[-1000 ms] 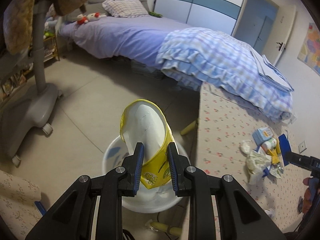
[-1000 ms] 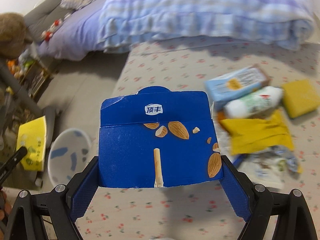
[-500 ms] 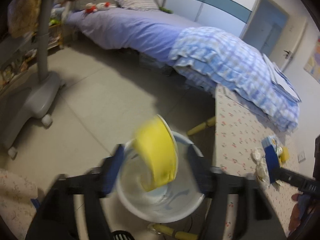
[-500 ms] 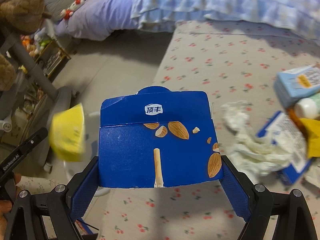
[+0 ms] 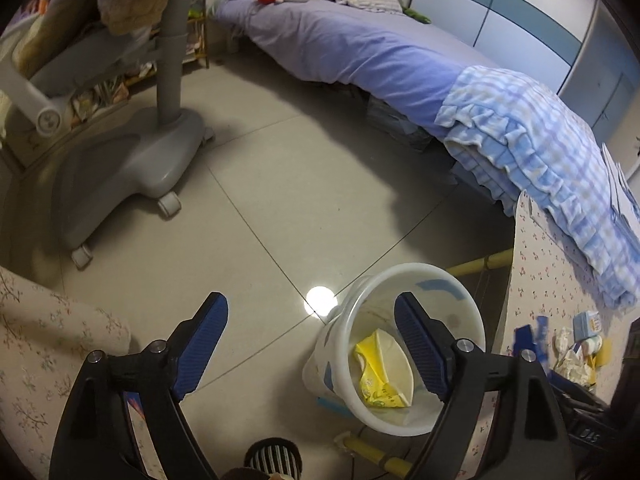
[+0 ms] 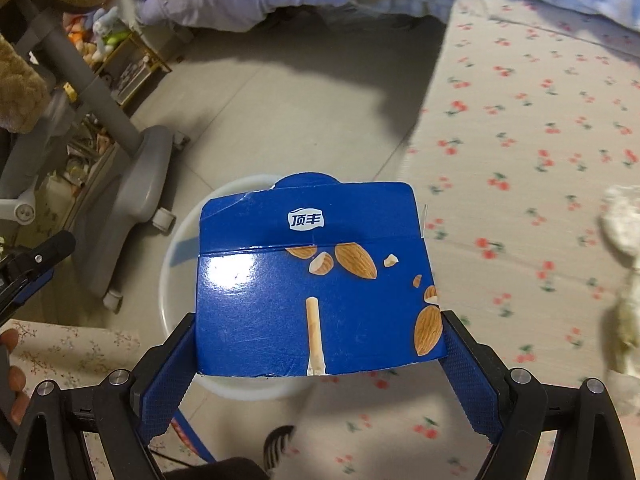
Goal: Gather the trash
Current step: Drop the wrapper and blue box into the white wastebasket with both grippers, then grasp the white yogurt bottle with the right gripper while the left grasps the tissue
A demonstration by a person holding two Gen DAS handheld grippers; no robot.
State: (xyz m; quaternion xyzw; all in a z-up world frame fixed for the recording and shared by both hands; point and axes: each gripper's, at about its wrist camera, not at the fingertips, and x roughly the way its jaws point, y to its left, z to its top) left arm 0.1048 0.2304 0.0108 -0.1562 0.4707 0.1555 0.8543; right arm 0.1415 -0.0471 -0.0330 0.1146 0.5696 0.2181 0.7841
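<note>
**Jaws: left spread and empty, right clamped on the box over the bin**

Left gripper (image 5: 308,340) hangs with its jaws wide apart and nothing between them, above the floor just beside the white bin (image 5: 400,344). Inside that bin lies a yellow wrapper (image 5: 380,376), crumpled against the wall. Right gripper (image 6: 318,356) has its jaws spread wide but pressed against both side edges of a flattened blue snack box (image 6: 316,280), which stands upright between the pads. In the right wrist view the bin's white rim (image 6: 168,280) shows behind and below the box, so the box looks to be over the opening, though its far edge may reach past the rim toward the cherry-print table (image 6: 540,160).

The step in hand seems to be dropping the box. To do it well, I would centre the box over the bin mouth first, tip its upper flap down toward the opening, and only then spread the jaws; a flat carton can sail sideways or bridge the rim if let go level. Lowering it close to the rim before release cuts that risk. More litter, including crumpled tissue (image 6: 624,232), waits on the table
</note>
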